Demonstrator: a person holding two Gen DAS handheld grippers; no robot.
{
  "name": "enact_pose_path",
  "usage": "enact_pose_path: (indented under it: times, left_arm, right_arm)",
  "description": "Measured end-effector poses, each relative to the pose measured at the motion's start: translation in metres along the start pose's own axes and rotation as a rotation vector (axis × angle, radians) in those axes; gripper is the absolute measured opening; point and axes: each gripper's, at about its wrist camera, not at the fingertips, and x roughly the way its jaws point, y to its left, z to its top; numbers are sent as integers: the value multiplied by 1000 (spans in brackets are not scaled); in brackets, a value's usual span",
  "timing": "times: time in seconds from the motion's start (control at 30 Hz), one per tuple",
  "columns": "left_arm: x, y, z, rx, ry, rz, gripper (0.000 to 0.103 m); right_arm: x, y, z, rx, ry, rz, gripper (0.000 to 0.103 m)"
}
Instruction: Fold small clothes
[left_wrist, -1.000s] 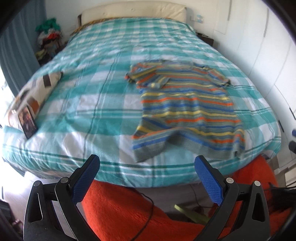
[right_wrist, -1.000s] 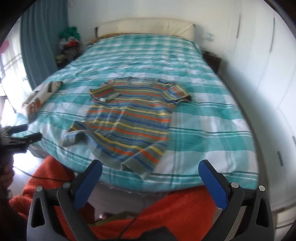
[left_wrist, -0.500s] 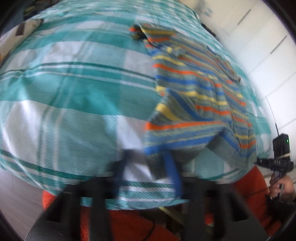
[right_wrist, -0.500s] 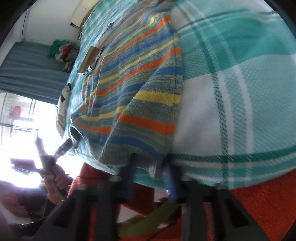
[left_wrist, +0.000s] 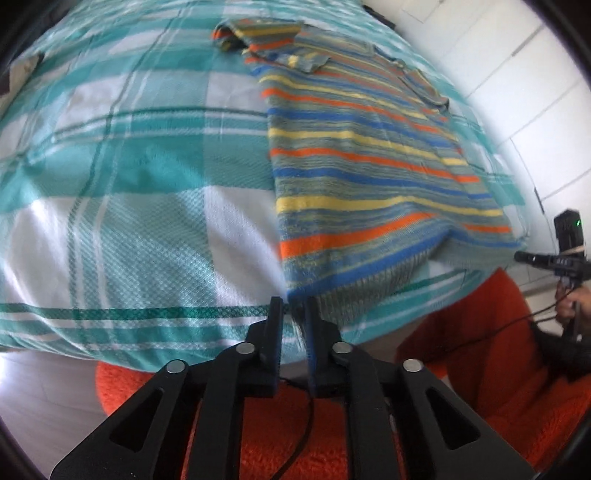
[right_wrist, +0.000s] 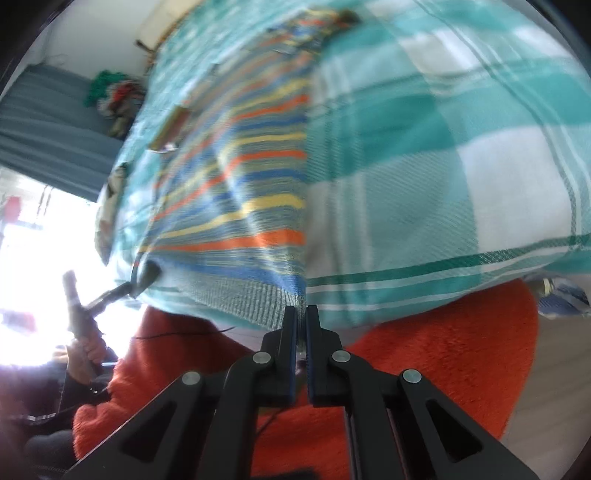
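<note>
From the left wrist, the left gripper (left_wrist: 294, 308) was pinched shut on one bottom corner of the striped shirt (left_wrist: 362, 155), which lay flat on the bed (left_wrist: 122, 192).

From the right wrist, the right gripper (right_wrist: 301, 314) was squeezed shut on the shirt's (right_wrist: 251, 206) other bottom corner.

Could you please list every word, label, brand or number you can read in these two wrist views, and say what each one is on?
None: no readable text shows in either view.
The striped shirt carries only stripes, with no print or visible tag.
The checked bedspread is pattern only.
The device with a green light at the right edge shows no legible marking.
The flat items at the bed's far side are too blurred to read.
</note>
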Motion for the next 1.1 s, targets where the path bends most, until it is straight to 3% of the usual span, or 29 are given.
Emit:
enact_pose_path:
  times: [0.03, 0.1, 0.13, 0.17, 0.2, 0.33, 0.47, 0.53, 0.6, 0.67, 0.73, 0.87, 0.97, 1.0, 1.07, 1.1]
  left_arm:
    - [2, 1, 0, -19, -7, -16, 43]
    - [6, 1, -1, -38, -26, -40, 52]
    - [9, -1, 0, -45, -23, -42, 51]
    - [12, -4, 0, -45, -19, -44, 21]
    - [16, -7, 1, -42, -4, -46, 2]
    - [2, -5, 5, -58, -13, -86, 3]
    - [-35, 5, 10, -53, -52, -169, 2]
    - [-37, 6, 11, -25, -37, -138, 2]
    - [-16, 9, 10, -13, 38, -73, 2]
    - [7, 7, 4, 9, 105, -4, 2]
    - [14, -1, 0, 32, 117, 35, 2]
    - [5, -14, -1, 82, 92, 80, 2]
    - [24, -20, -1, 134, 117, 145, 4]
    - [28, -22, -1, 145, 120, 164, 5]
    - [29, -24, -2, 142, 117, 181, 13]
    - [28, -27, -2, 137, 111, 181, 18]
  right_arm:
    - [0, 0, 2, -6, 2, -13, 4]
    - [-1, 1, 7, -21, 1, -16, 4]
    - [-5, 3, 9, -36, 2, -16, 4]
    - [-8, 5, 10, -49, 2, -20, 4]
    - [-13, 8, 12, -64, 1, -22, 4]
    - [-27, 16, 18, -86, -9, -26, 4]
    - [-47, 15, 18, -74, -28, 36, 4]
    - [-42, 15, 17, -73, -11, 34, 4]
    - [-22, 9, 15, -62, 34, -1, 4]
    - [4, 0, 8, -53, 91, -49, 4]
    - [27, -8, 1, -54, 141, -139, 0]
    - [19, -10, -9, -48, 126, -135, 0]
    - [11, -12, -8, -55, 66, -138, 0]
    - [6, -14, -5, -37, 38, -121, 3]
    - [-2, -20, 1, -3, -10, -93, 21]
    - [-7, -21, 3, 7, -41, -80, 45]
